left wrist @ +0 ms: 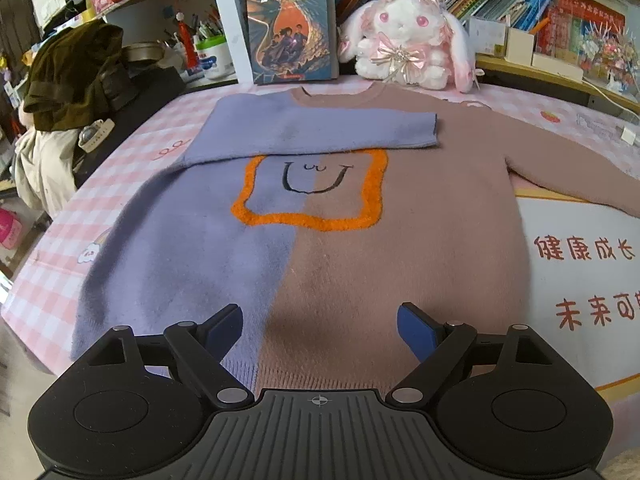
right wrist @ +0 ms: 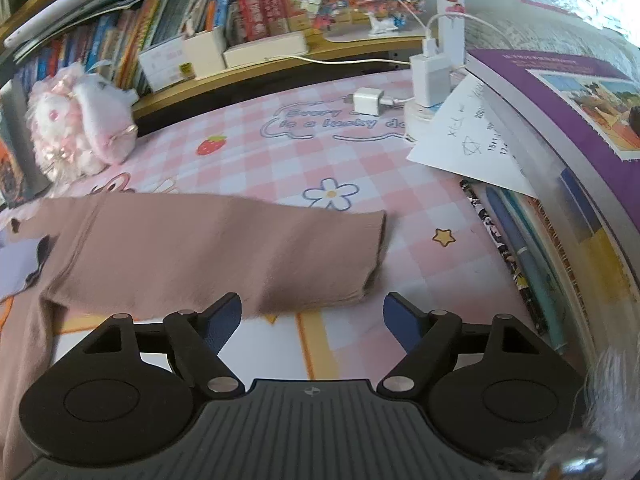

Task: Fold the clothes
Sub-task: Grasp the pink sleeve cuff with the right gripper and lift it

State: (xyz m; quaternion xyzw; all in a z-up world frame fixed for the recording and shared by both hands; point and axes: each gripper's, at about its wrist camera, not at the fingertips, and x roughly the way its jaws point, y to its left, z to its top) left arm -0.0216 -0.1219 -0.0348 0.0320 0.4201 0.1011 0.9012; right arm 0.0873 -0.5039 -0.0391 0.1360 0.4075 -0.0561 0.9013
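A fuzzy sweater (left wrist: pixel 360 248), half lilac and half dusty pink with an orange square and a smiling face, lies flat on the pink checked cloth (left wrist: pixel 52 280). Its lilac sleeve (left wrist: pixel 296 128) is folded across the chest. The pink sleeve (right wrist: pixel 224 248) stretches out to the right, its cuff (right wrist: pixel 376 252) near a star print. My left gripper (left wrist: pixel 320 332) hovers open over the sweater's lower hem with nothing between its fingers. My right gripper (right wrist: pixel 312 320) stands open just in front of the pink sleeve's cuff end, clear of the fabric.
A plush rabbit (left wrist: pixel 404 40) and an upright book (left wrist: pixel 290 24) stand behind the collar. Dark clothes (left wrist: pixel 76 76) pile up at the left. Chargers (right wrist: pixel 430 76), a paper sheet (right wrist: pixel 468 132) and stacked books (right wrist: pixel 560 200) crowd the right side. Bookshelves (right wrist: pixel 160 28) run along the back.
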